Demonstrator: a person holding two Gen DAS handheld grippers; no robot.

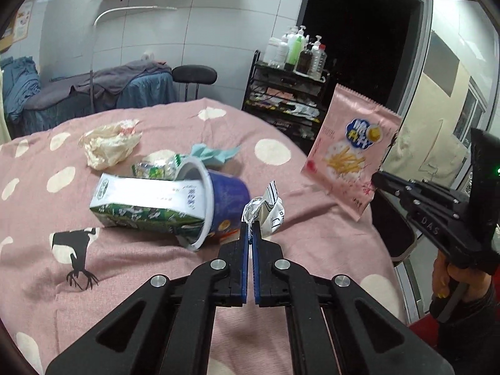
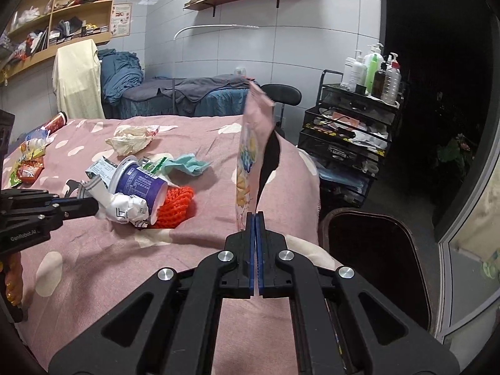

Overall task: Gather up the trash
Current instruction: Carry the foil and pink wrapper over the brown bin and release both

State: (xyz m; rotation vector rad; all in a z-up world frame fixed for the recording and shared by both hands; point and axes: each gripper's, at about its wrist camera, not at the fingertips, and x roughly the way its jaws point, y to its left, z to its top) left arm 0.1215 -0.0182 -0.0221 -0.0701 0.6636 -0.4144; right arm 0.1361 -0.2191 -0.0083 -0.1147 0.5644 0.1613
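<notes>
My left gripper (image 1: 250, 225) is shut on a crumpled white and silver wrapper (image 1: 265, 211), low over the pink bedspread (image 1: 156, 281); it also shows in the right wrist view (image 2: 125, 207). My right gripper (image 2: 255, 217) is shut on the bottom corner of a pink snack bag (image 2: 251, 156) and holds it upright in the air; the bag shows in the left wrist view (image 1: 350, 150) past the bed's right edge. A blue cup (image 1: 218, 200) lies on its side with a green and white carton (image 1: 147, 203) stuck in it.
A crumpled paper bag (image 1: 107, 145), a teal cloth (image 1: 212, 153) and an orange net (image 2: 178, 204) lie on the bed. More wrappers (image 2: 29, 162) lie at its far left. A dark open bin (image 2: 375, 250) stands right of the bed. A black cart with bottles (image 2: 353, 125) stands behind.
</notes>
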